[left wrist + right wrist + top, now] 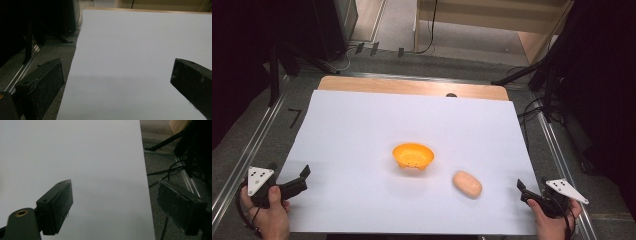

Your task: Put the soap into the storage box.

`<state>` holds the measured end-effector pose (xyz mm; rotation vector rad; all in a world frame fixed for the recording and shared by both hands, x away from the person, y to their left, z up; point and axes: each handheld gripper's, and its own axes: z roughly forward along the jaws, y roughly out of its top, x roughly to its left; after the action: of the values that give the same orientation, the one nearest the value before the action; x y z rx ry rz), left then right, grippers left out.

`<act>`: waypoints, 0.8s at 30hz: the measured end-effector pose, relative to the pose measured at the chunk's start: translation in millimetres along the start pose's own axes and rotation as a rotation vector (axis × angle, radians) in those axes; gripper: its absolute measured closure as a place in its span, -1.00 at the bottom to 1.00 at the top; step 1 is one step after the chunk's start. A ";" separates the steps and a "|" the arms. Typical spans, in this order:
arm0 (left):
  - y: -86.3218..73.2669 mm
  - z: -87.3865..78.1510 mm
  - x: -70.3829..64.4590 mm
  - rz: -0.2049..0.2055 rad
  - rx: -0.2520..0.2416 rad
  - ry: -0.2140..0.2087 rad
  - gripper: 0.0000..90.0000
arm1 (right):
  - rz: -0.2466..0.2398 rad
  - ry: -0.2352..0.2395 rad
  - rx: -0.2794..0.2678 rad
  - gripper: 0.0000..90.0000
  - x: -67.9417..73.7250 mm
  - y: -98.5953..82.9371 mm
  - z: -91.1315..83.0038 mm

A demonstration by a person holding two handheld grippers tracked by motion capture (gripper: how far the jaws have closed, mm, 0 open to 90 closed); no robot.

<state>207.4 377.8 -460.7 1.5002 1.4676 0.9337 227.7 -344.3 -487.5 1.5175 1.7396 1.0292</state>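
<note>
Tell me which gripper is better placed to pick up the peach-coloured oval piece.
Probably the right gripper: open, and nearest the peach-coloured oval piece. The left gripper sits at the far left edge.

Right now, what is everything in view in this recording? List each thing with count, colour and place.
bowl: one, orange, middle of the white sheet, upright, nothing seen in it.
soap-like bar: one, peach, lying right of the bowl and nearer the person, apart from it.
white sheet: one, covering most of the table.
table: one, pale wood, showing along the far edge.
cables: several, black, on the grey floor right of the table.
left claw: one, black, near left corner of the sheet, jaws apart, holding nothing.
right claw: one, black, near right corner, jaws apart, holding nothing.
</note>
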 end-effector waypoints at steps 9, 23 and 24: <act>0.6 2.2 -1.0 0.005 0.020 0.010 -1.00 | -0.085 0.047 -0.033 -0.11 3.3 8.0 -3.3; 0.3 1.9 -2.1 0.012 0.013 0.019 -1.00 | -0.128 0.199 0.070 -0.25 4.1 40.4 -13.1; 0.4 1.9 -2.2 0.012 0.016 0.019 -1.00 | -0.128 0.199 0.070 -0.25 4.1 40.4 -13.1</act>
<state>209.1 375.5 -461.0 1.5171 1.4843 0.9483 236.9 -340.7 -446.0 1.3631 2.0017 1.0942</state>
